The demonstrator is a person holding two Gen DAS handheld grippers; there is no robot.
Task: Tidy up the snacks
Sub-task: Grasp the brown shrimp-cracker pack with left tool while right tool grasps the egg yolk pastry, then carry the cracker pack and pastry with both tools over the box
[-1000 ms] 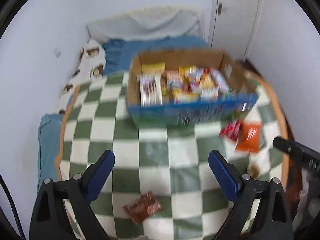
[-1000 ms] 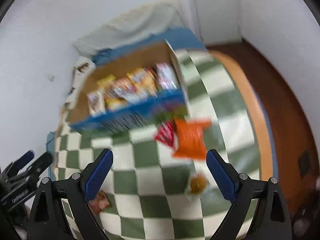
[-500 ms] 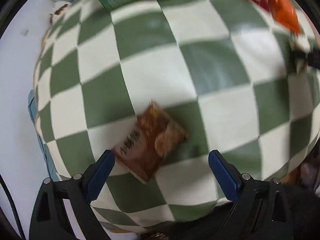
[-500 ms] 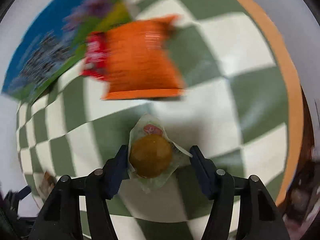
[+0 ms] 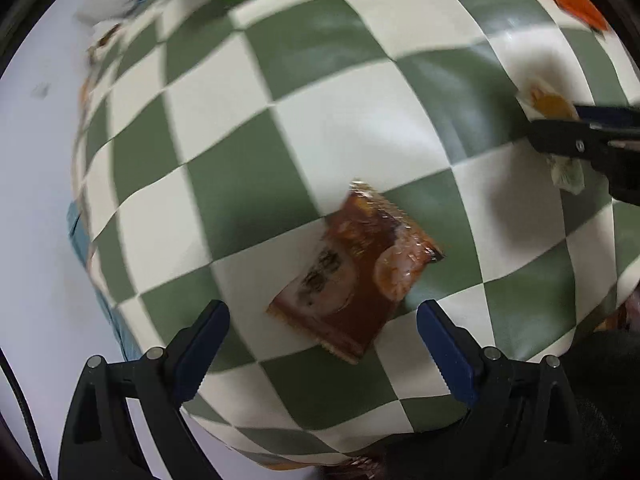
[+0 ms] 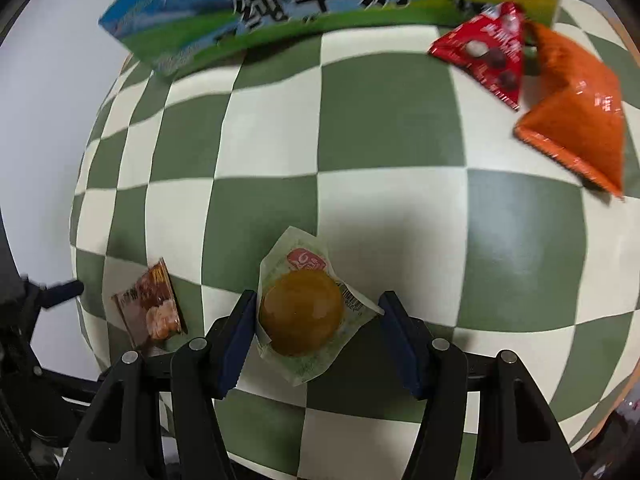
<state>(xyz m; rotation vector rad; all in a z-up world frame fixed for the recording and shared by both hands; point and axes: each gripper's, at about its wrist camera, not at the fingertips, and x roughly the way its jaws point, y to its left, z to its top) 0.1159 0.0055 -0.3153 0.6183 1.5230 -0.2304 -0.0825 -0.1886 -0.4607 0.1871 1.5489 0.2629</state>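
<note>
A brown snack packet (image 5: 352,276) lies on the green-and-white checked blanket (image 5: 224,120), just ahead of my left gripper (image 5: 322,320), which is open and empty. The packet also shows in the right wrist view (image 6: 150,310). My right gripper (image 6: 320,320) straddles a clear-wrapped round yellow pastry (image 6: 302,310); its left pad touches the wrapper and the right pad stands a little apart. From the left wrist view the pastry (image 5: 546,102) sits at the right gripper's tips.
The blue-and-green snack box (image 6: 320,4) stands at the far edge of the blanket. A red packet (image 6: 490,52) and an orange packet (image 6: 576,120) lie beside it at the right. A white wall is on the left.
Both grippers dropped low over the blanket. The left one came in over the brown packet. The right one narrowed around the pastry and swung left, so the orange packet now lies far right.
</note>
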